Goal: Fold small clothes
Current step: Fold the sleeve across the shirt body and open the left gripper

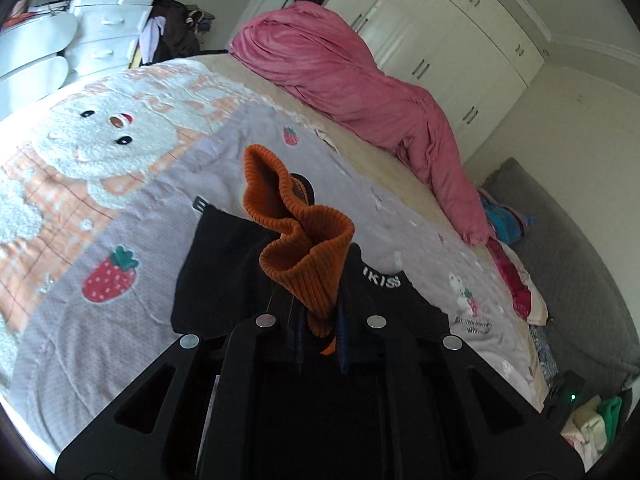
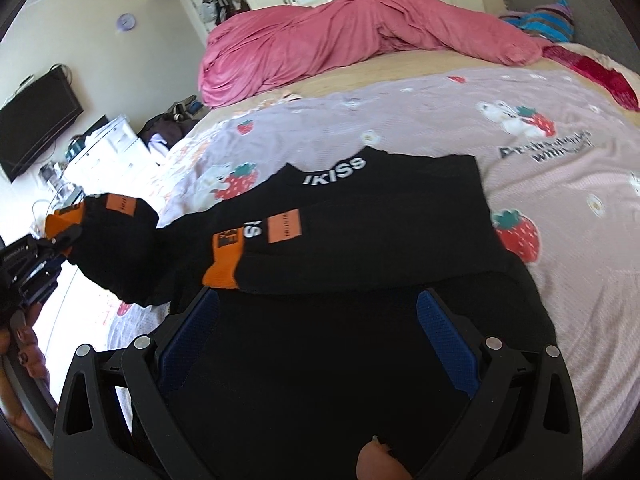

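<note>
While left hand-held gripper (image 1: 320,344) pinches orange cuff (image 1: 304,236), rt view shows right hand-held gripper (image 2: 318,340) spread, over black sweater (image 2: 360,224).

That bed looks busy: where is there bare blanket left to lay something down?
Bare blanket lies between the black sweater and the pink duvet, and right of the sweater around the big strawberry. It is crowded at the sweater's left, where the left gripper holds up the orange cuff. The right gripper hangs open over the hem.

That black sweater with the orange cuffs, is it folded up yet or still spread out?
Partly folded. The black sweater lies flat on the bed, one sleeve laid across its chest; the left gripper holds the other orange cuff lifted.
</note>
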Action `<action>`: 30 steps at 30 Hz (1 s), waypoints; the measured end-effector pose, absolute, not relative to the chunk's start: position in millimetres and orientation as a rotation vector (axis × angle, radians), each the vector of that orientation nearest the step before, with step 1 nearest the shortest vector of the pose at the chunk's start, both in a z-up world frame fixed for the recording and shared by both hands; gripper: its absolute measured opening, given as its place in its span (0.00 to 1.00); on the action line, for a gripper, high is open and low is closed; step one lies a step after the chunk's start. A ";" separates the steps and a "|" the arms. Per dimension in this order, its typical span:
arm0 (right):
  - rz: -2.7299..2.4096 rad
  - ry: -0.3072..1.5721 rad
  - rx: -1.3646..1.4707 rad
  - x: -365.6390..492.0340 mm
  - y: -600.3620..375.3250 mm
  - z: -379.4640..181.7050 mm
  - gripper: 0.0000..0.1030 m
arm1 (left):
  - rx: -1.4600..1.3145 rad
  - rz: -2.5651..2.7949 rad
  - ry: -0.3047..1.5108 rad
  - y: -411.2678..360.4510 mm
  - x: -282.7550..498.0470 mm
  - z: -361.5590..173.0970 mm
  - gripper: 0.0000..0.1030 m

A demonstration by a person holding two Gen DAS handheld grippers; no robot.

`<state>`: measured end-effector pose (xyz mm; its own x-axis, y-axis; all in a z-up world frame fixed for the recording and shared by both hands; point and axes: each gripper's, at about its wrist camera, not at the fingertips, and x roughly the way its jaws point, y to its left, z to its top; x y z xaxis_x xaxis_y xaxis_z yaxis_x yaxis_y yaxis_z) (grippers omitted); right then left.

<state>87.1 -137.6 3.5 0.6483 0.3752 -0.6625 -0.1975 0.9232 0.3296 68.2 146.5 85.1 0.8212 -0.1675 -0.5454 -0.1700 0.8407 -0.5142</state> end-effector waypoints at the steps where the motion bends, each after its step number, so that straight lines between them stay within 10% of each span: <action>1: 0.322 0.805 0.247 86.4 -143.9 2.7 0.96 | -0.576 -0.008 0.624 142.0 69.1 84.4 0.06; 22: 0.197 0.836 0.398 79.8 -222.2 -14.8 0.96 | -0.427 -0.169 0.849 32.9 108.2 24.2 0.06; 30: 0.217 0.862 0.392 79.2 -213.7 -21.7 0.96 | -0.400 -0.214 0.883 22.4 101.2 13.2 0.35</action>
<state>79.2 -213.7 -21.7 0.6350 0.3404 -0.6935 -0.0282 0.9073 0.4195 101.2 22.4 13.2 0.6205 -0.3427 -0.7054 0.0178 0.9054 -0.4242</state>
